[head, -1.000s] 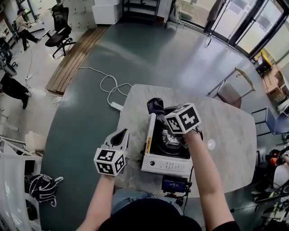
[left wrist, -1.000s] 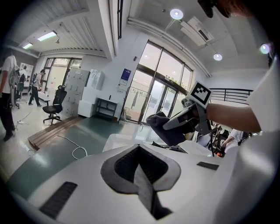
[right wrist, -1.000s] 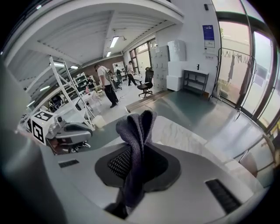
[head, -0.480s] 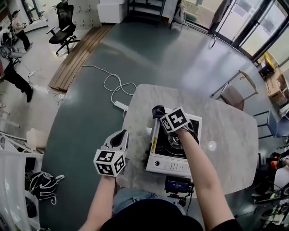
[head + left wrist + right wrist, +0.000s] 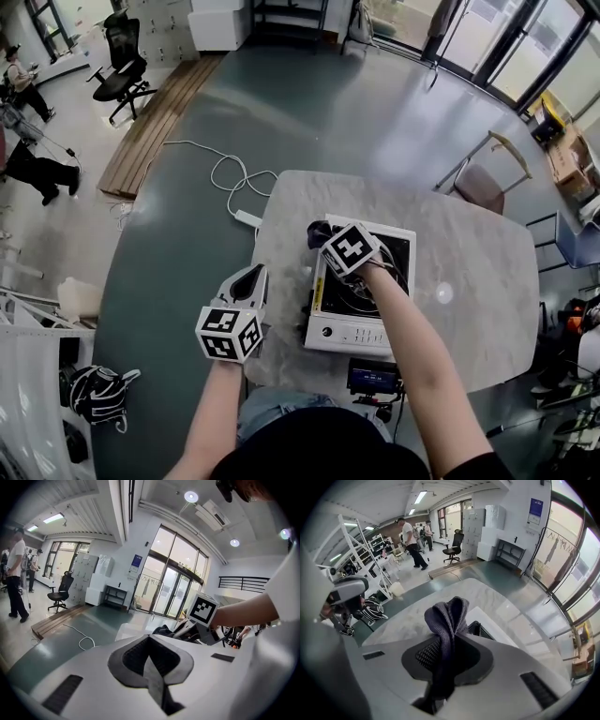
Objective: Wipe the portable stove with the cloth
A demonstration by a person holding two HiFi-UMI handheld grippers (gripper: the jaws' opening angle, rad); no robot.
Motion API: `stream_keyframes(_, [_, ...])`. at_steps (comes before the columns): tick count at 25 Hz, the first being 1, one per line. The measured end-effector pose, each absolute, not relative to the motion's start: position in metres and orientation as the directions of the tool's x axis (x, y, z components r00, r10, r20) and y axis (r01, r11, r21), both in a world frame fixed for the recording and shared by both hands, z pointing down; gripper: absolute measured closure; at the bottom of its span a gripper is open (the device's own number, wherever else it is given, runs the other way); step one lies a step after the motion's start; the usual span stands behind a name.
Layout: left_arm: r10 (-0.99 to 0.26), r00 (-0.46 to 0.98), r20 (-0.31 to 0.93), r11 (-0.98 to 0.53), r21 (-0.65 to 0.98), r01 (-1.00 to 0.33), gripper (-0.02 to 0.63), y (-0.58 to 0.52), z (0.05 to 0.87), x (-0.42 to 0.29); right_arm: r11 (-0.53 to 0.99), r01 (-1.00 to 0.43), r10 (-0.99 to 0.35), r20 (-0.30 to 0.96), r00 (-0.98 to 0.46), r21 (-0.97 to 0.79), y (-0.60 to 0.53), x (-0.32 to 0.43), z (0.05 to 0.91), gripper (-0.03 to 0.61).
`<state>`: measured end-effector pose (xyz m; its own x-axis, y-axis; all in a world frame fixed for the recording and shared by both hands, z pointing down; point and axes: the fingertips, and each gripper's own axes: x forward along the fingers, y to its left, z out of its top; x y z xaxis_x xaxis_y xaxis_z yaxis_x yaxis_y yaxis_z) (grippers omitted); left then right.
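My right gripper [image 5: 330,246] is clamped on the cloth [image 5: 317,232] at the stove's [image 5: 361,335] far left corner, so the stove top lies right and nearer. My left gripper [image 5: 246,286], closed and empty, hangs farther left.

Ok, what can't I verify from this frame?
Head view: whether the cloth touches the stove is hidden under the right tongs.
Right gripper view: the tongs' body covers the stove except one corner.
Head view: the stove's front labels are too small to read.
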<state>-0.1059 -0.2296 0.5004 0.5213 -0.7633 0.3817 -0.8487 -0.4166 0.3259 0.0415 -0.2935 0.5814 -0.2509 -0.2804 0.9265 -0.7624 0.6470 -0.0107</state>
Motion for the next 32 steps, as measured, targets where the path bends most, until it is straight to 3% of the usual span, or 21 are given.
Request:
stream_keyframes(19, [-0.753, 0.549, 0.363, -0.461, 0.305, -0.833, 0.607, -0.220, 0.489, -0.094, 0.803, -0.533, 0.119, 0.947, -0.297, -0.268, -0.197, 0.011, 0.585, 0.511])
stream_keyframes(24, [-0.758, 0.542, 0.363, -0.455, 0.301, -0.838, 0.607, -0.214, 0.491, -0.101, 0.891, -0.364, 0.183, 0.949, -0.255, -0.270, -0.169, -0.002, 0.587, 0.511])
stream_keyframes(32, [-0.772, 0.524, 0.360, -0.439, 0.295, -0.849, 0.607, -0.209, 0.487, -0.106, 0.973, -0.119, 0.176, 0.970, -0.170, -0.198, -0.155, -0.005, 0.586, 0.511])
